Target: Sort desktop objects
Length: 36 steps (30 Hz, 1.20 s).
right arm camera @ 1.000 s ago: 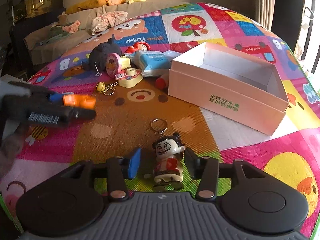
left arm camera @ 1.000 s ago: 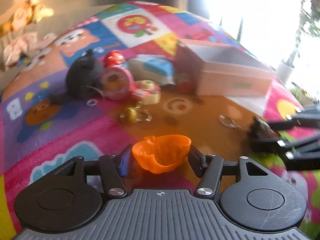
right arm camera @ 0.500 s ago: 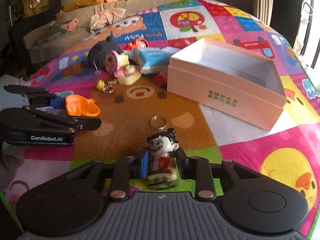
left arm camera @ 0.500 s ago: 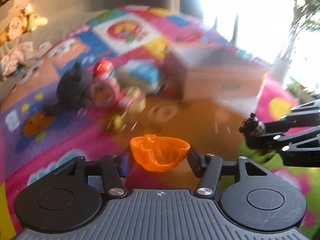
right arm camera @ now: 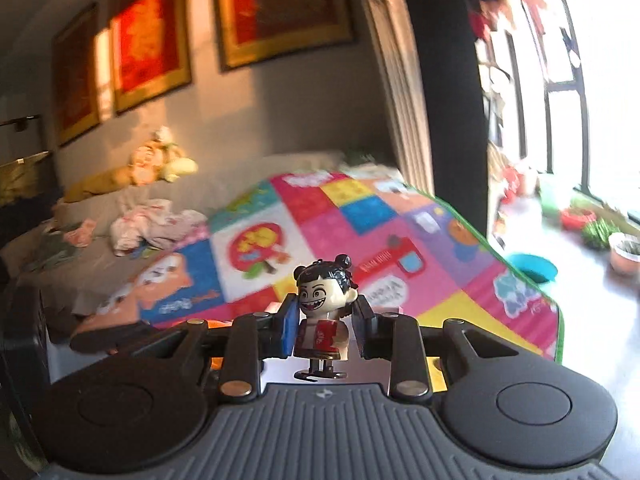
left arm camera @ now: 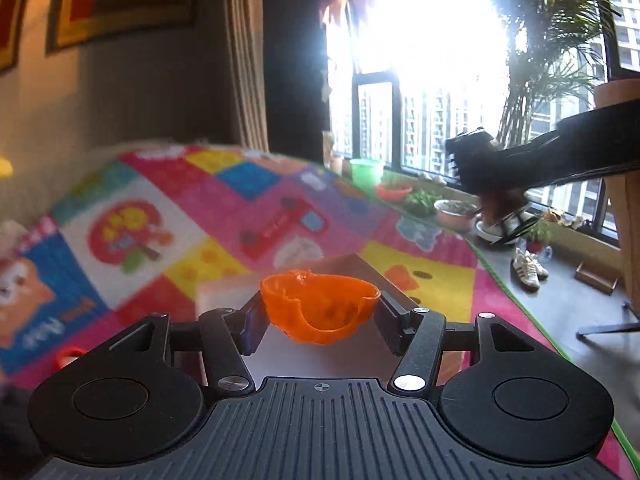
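Orange cup (left arm camera: 320, 307): one, a small open plastic shell, pinched between the two fingers of the left gripper (left arm camera: 319, 318), rim upward, held in the air above the pink box (left arm camera: 304, 356).
Figurine (right arm camera: 325, 312): one, a grinning doll with two black hair buns and a red top, upright, clamped at the body between the fingers of the right gripper (right arm camera: 325, 330); its head stands clear above the fingertips and its small feet hang below them.
Left gripper: closed onto the cup from both sides.
Right gripper: closed onto the doll; in the left view it reaches in dark from the far right (left arm camera: 520, 168), raised against the bright window, and what it holds there is only a blur.
Pink box: one, just below and beyond the left fingers, its far wall pale; blurred.
Play mat (left arm camera: 248, 216): one, coloured squares with cartoon pictures, spreading far and left beneath both grippers.
Framed pictures (right arm camera: 148, 48): three on the far wall.
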Each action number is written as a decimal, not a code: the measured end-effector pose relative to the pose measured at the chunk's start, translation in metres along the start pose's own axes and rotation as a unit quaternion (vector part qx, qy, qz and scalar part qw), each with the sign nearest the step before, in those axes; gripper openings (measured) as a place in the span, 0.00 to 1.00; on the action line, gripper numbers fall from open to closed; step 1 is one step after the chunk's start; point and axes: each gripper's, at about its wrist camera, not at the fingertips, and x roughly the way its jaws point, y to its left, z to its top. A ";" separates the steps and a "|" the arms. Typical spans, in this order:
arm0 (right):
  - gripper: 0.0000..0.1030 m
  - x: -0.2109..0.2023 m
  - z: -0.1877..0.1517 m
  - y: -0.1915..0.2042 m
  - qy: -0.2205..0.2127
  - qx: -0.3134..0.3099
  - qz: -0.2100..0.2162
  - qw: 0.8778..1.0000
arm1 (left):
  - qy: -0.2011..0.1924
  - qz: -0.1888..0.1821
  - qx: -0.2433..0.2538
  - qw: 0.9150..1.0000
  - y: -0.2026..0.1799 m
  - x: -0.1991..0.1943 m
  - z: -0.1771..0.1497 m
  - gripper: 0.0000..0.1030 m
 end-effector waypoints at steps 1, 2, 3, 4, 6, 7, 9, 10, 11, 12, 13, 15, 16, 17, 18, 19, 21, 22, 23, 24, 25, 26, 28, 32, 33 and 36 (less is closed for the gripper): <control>0.27 0.015 0.000 -0.006 0.011 0.007 -0.004 1.000 | 0.013 -0.002 -0.003 1.000 0.001 0.010 -0.002 0.69; 0.27 0.030 0.000 -0.009 0.020 0.013 -0.007 1.000 | 0.027 0.000 -0.009 1.000 0.004 0.014 -0.006 0.69; 0.27 0.044 -0.002 -0.012 0.032 0.019 -0.012 0.999 | 0.033 -0.005 -0.016 0.999 0.007 0.013 -0.009 0.73; 0.27 0.058 -0.002 -0.015 0.042 0.025 -0.016 0.999 | 0.032 -0.015 -0.021 0.999 0.012 0.006 -0.014 0.83; 0.27 0.079 -0.006 -0.020 0.057 0.034 -0.019 0.998 | 0.026 -0.008 -0.021 0.999 0.019 -0.015 -0.025 0.94; 0.27 0.090 -0.009 -0.020 0.066 0.037 -0.020 0.997 | 0.025 0.002 -0.021 0.999 0.025 -0.025 -0.031 0.94; 0.27 0.114 -0.013 -0.018 0.082 0.035 -0.022 0.996 | 0.039 0.013 -0.028 0.999 0.036 -0.041 -0.042 0.95; 0.27 0.125 -0.016 -0.016 0.088 0.031 -0.028 0.995 | 0.046 0.018 -0.035 0.998 0.041 -0.048 -0.049 0.97; 0.28 0.135 -0.018 -0.013 0.093 0.023 -0.038 0.995 | 0.052 0.026 -0.040 0.998 0.047 -0.055 -0.055 0.98; 0.29 0.144 -0.021 -0.011 0.095 0.012 -0.052 0.994 | 0.058 0.037 -0.041 0.997 0.053 -0.063 -0.064 0.98; 0.35 0.150 -0.023 -0.009 0.097 0.004 -0.063 0.993 | 0.065 0.052 -0.036 0.996 0.058 -0.070 -0.074 1.00; 0.40 0.152 -0.029 -0.008 0.095 -0.006 -0.088 0.992 | 0.077 0.084 -0.025 0.993 0.069 -0.083 -0.093 1.00; 0.41 0.148 -0.032 -0.008 0.092 -0.012 -0.097 0.991 | 0.080 0.099 -0.025 0.992 0.075 -0.090 -0.099 1.00; 0.43 0.142 -0.035 -0.007 0.088 -0.019 -0.102 0.991 | 0.082 0.114 -0.029 0.990 0.081 -0.094 -0.104 1.00; 0.45 0.133 -0.040 -0.004 0.082 -0.027 -0.105 0.991 | 0.085 0.131 -0.039 0.987 0.089 -0.100 -0.112 1.00; 0.49 0.123 -0.045 0.000 0.077 -0.038 -0.105 0.991 | 0.088 0.145 -0.049 0.984 0.096 -0.102 -0.115 1.00; 0.54 0.103 -0.056 0.015 0.070 -0.067 -0.096 0.991 | 0.091 0.179 -0.074 0.977 0.109 -0.112 -0.125 1.00; 0.54 0.094 -0.063 0.026 0.072 -0.082 -0.085 0.990 | 0.094 0.198 -0.091 0.971 0.117 -0.115 -0.129 1.00; 0.54 0.086 -0.069 0.036 0.074 -0.095 -0.071 0.990 | 0.099 0.216 -0.114 0.965 0.126 -0.116 -0.133 1.00; 0.54 0.079 -0.074 0.047 0.077 -0.107 -0.052 0.990 | 0.105 0.225 -0.143 0.958 0.135 -0.118 -0.137 1.00; 0.54 0.074 -0.079 0.059 0.080 -0.117 -0.030 0.989 | 0.105 0.227 -0.173 0.952 0.144 -0.121 -0.139 1.00; 0.54 0.070 -0.084 0.072 0.083 -0.125 -0.007 0.989 | 0.098 0.233 -0.202 0.946 0.152 -0.125 -0.141 1.00; 0.52 0.068 -0.096 0.099 0.095 -0.147 0.039 0.984 | 0.092 0.246 -0.237 0.935 0.165 -0.130 -0.146 1.00; 0.42 0.081 -0.116 0.154 0.092 -0.217 0.072 0.969 | 0.076 0.249 -0.244 0.934 0.164 -0.139 -0.149 1.00; 0.42 0.088 -0.118 0.166 0.084 -0.235 0.070 0.966 | 0.072 0.248 -0.235 0.937 0.161 -0.139 -0.148 1.00; 0.43 0.118 -0.105 0.197 0.084 -0.257 0.077 0.960 | 0.057 0.239 -0.201 0.948 0.149 -0.136 -0.144 1.00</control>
